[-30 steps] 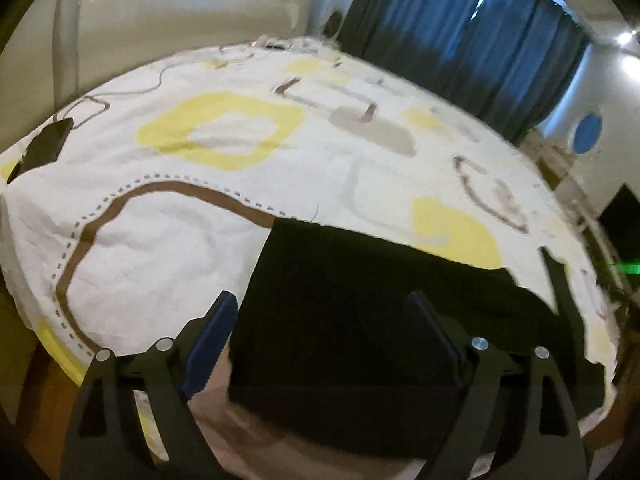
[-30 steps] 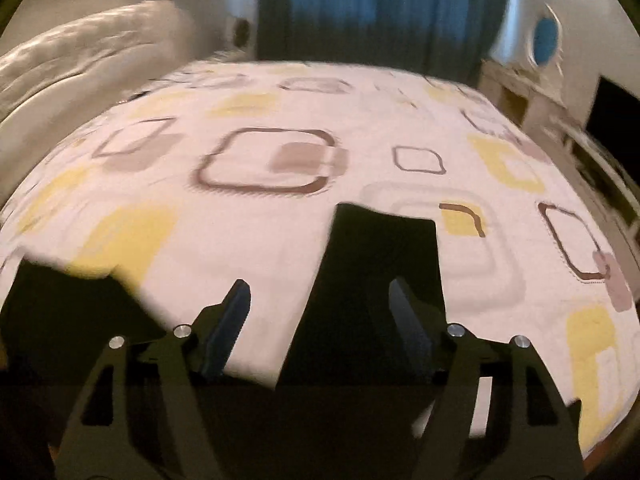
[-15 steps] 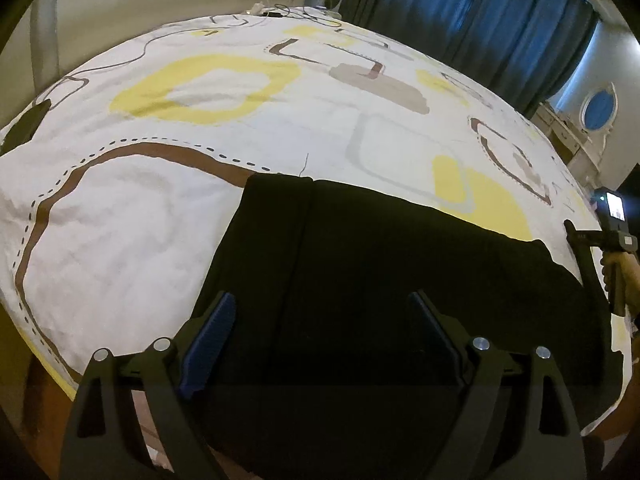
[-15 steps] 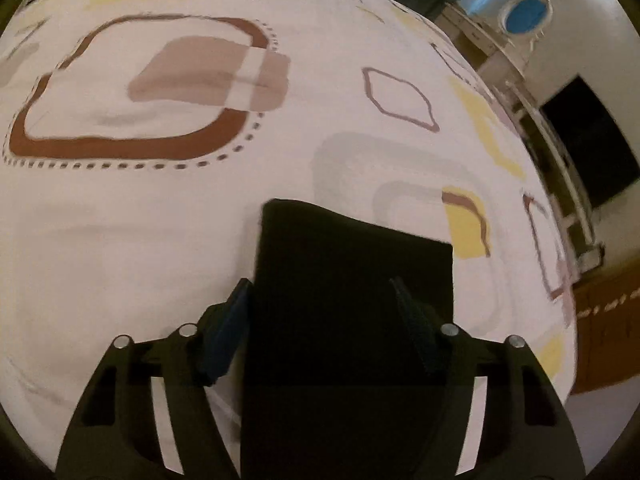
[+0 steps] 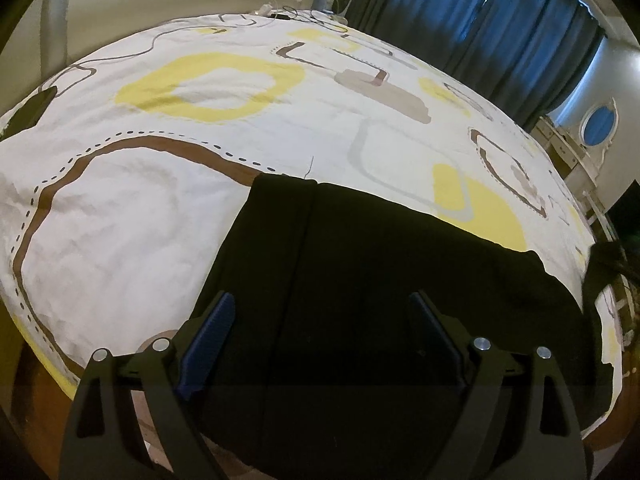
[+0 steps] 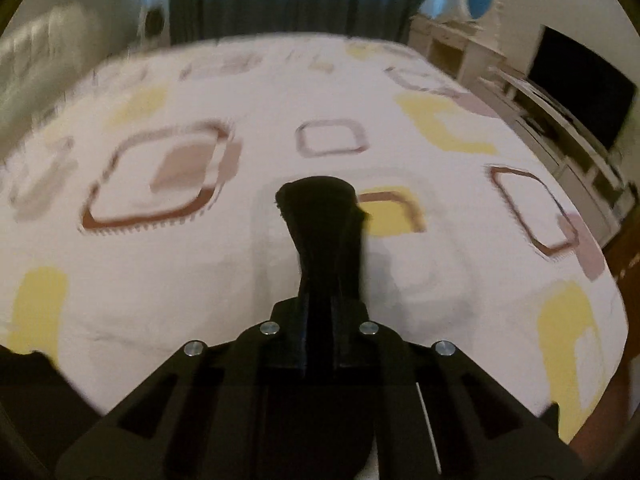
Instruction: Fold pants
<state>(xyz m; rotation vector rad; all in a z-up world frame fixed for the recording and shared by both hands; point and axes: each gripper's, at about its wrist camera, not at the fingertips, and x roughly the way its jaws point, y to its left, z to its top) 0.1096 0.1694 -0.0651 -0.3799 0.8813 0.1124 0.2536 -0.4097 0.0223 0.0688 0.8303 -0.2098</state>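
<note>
The black pants [image 5: 380, 280] lie flat along the near edge of the bed, waistband end toward the left. My left gripper [image 5: 324, 340] is open, its blue-padded fingers [image 5: 208, 332] straddling the pants just above the fabric. In the right wrist view my right gripper [image 6: 320, 304] is shut on a bunched end of the pants [image 6: 320, 216], which sticks up and forward from the closed fingers above the bedspread.
The bed carries a white bedspread [image 5: 160, 208] with yellow and brown shapes. A dark phone-like object [image 5: 28, 112] lies at its far left. Blue curtains [image 5: 500, 28] hang behind. A white shelf unit and dark TV [image 6: 580, 92] stand right of the bed.
My right gripper has closed on the pant end and lifted it off the bed; before it was open over flat fabric. My left gripper stayed open, hovering over the pants.
</note>
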